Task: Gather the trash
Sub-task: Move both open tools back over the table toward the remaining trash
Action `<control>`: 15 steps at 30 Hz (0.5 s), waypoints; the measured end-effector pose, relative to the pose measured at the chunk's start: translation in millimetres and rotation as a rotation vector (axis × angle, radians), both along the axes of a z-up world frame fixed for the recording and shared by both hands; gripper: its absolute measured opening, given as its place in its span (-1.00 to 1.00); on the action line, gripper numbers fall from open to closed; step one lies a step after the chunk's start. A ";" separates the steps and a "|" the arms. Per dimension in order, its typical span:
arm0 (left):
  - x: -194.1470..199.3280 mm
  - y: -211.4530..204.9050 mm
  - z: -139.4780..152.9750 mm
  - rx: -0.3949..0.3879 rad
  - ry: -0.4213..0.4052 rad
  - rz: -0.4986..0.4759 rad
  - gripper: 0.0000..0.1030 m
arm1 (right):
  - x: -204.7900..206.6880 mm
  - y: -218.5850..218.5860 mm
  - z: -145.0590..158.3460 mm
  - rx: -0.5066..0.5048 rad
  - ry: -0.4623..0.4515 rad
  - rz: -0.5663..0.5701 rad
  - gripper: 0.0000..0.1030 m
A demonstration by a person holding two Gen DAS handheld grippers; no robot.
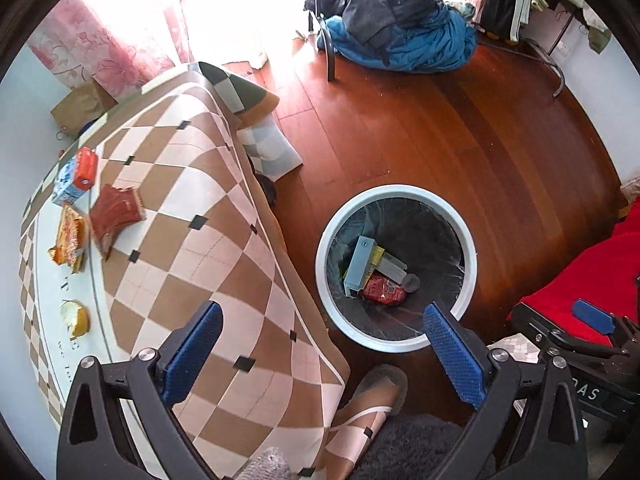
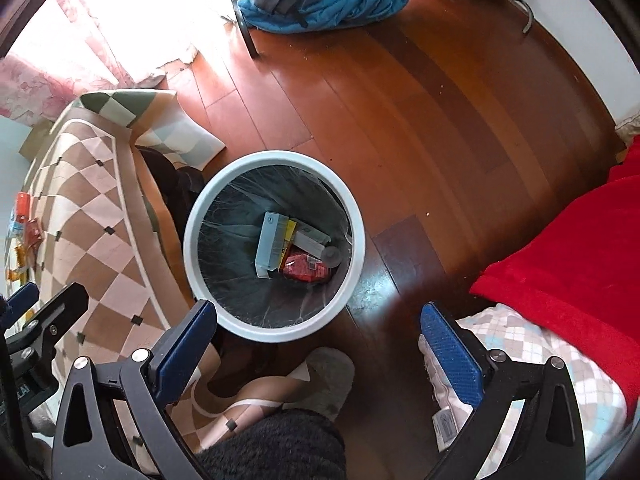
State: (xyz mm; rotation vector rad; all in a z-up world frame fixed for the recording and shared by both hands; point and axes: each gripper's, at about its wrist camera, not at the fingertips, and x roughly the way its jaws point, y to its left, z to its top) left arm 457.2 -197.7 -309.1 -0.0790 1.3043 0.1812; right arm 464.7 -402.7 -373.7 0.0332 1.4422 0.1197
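Left wrist view: left tool (image 1: 322, 322) is wide open and holds nothing, hanging over the worktop (image 1: 224, 264) edge next to the trash bin (image 1: 326, 292). Right tool (image 2: 316, 322) is likewise spread wide and empty above the bin (image 2: 276, 330).

Done so far, by my read: the bin already holds a pale blue carton (image 1: 358, 266), a red wrapper (image 1: 382, 291) and a grey box (image 1: 394, 269).

Left to do: blue-orange carton (image 1: 76, 176), red snack packet (image 1: 116, 212), orange wrapper (image 1: 71, 240) and what looks like a fruit peel (image 1: 75, 317) sit on the worktop. Roughly half done.
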 end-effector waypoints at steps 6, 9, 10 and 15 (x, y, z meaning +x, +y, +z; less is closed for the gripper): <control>-18.1 0.6 32.3 -0.001 -0.055 0.000 0.99 | -17.0 1.0 37.4 0.011 -0.046 0.009 1.00; -29.9 3.5 50.6 -0.004 -0.086 0.002 0.99 | -27.3 -0.3 58.4 0.037 -0.070 0.003 1.00; -34.5 5.5 58.1 -0.004 -0.096 0.005 0.99 | -30.6 -0.5 67.0 0.050 -0.082 0.000 1.00; -50.9 21.0 87.2 -0.024 -0.152 0.031 0.99 | -47.7 4.1 111.5 0.101 -0.141 -0.007 1.00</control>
